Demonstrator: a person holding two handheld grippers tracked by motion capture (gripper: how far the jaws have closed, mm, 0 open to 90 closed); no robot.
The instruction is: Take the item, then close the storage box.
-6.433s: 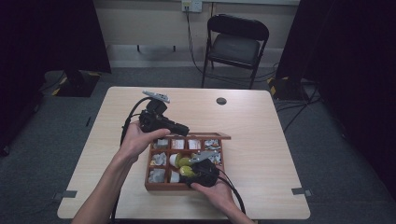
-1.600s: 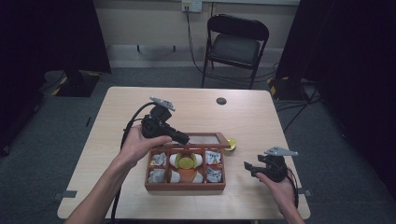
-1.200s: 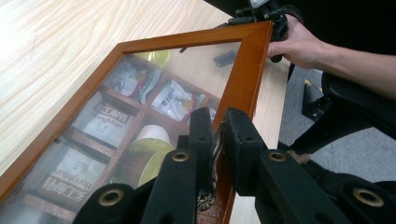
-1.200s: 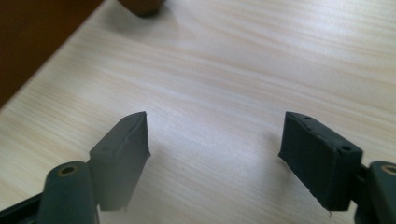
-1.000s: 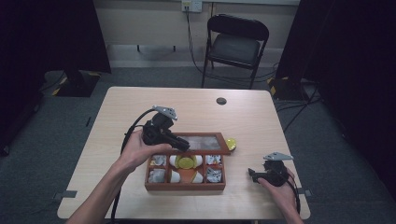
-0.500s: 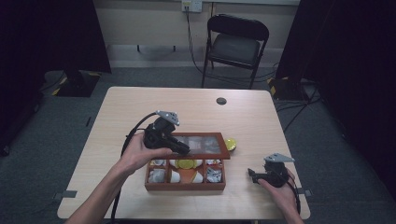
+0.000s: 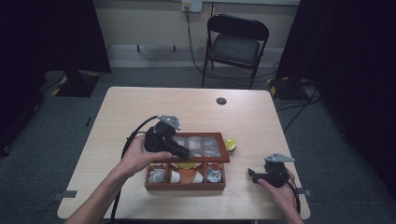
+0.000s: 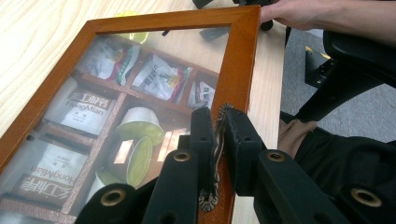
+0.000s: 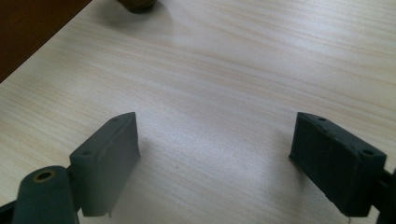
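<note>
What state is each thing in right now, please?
Lid: partly lowered over the box, not shut.
Box: compartments hold packets and pods.
Left gripper: shut on the lid's metal clasp.
Right gripper: open, holding nothing, over bare table.
Yellow pod: on the table beside the lid.

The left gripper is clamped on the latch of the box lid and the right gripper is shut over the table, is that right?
Not quite. The right gripper is open, jaws wide apart above the bare table, as the right gripper view shows. The left gripper is indeed clamped on the lid latch.
</note>
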